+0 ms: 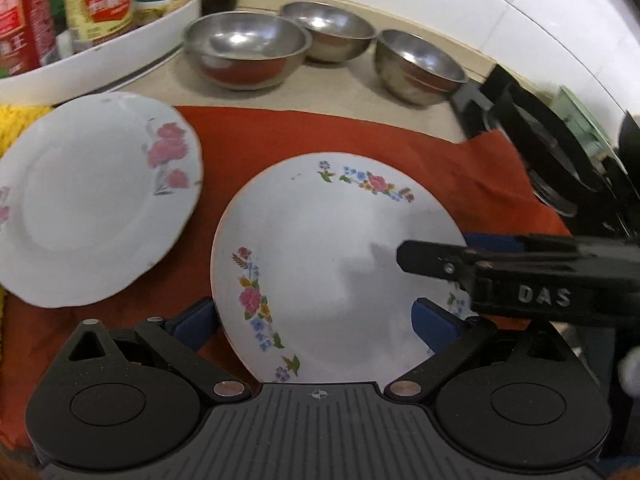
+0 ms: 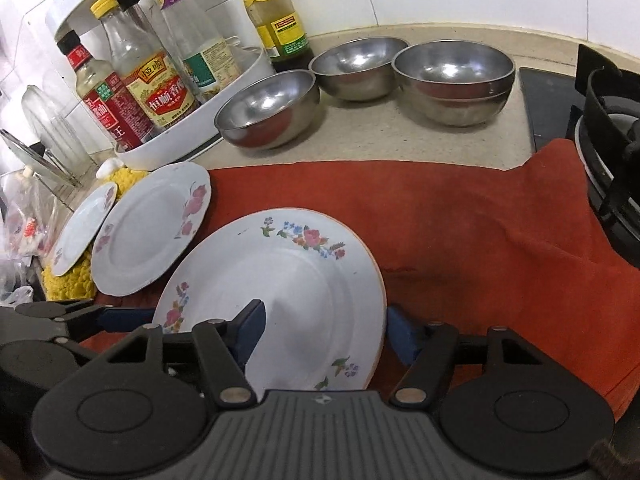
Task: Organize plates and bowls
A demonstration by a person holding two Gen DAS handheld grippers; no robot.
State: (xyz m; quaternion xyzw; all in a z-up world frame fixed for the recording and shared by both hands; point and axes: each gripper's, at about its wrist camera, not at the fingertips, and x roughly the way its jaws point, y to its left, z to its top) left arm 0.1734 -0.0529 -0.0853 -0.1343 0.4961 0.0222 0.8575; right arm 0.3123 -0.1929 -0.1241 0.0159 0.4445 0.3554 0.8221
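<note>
A white plate with small coloured flowers (image 1: 340, 264) (image 2: 280, 292) lies on the red cloth (image 1: 360, 136) (image 2: 480, 232). My left gripper (image 1: 316, 324) is open, with its blue pads either side of the plate's near rim. My right gripper (image 2: 324, 336) is open around the plate's right edge, one finger over the plate; it shows from the right in the left wrist view (image 1: 440, 264). A pink-flowered plate (image 1: 92, 200) (image 2: 152, 228) lies to the left. A smaller plate (image 2: 84, 228) rests beyond it. Several steel bowls (image 1: 244, 48) (image 2: 268, 108) stand behind.
A white rack (image 2: 192, 136) with sauce bottles (image 2: 152, 88) stands at the back left. A green-capped bottle (image 2: 276, 16) is by the tiled wall. A black gas stove (image 2: 608, 132) (image 1: 552, 148) sits at the right. A yellow cloth (image 2: 68, 276) lies at the left.
</note>
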